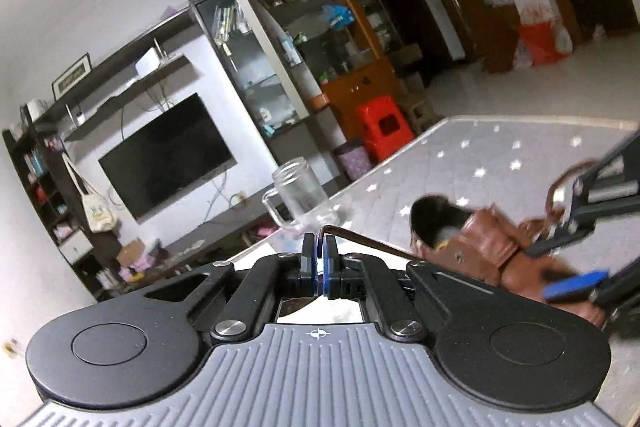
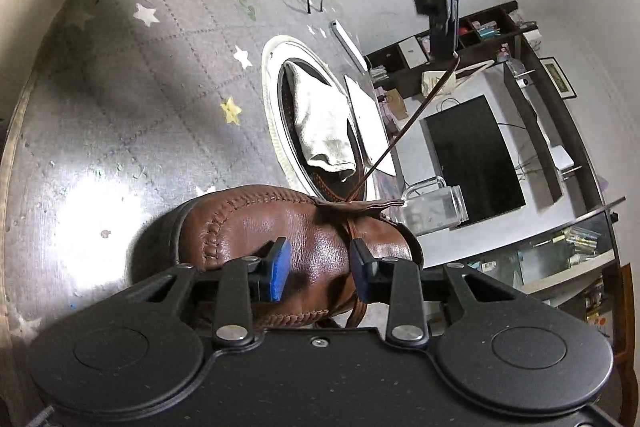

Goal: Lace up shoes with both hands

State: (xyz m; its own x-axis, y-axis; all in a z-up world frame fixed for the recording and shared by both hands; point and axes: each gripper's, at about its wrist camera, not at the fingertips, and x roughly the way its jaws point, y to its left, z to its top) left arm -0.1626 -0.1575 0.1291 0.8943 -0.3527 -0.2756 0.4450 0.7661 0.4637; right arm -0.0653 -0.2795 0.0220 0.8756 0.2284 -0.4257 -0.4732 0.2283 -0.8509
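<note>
My left claw (image 1: 319, 259) is raised and pinched tight; my right claw (image 2: 320, 269) hangs low, its fingers spread apart
</note>
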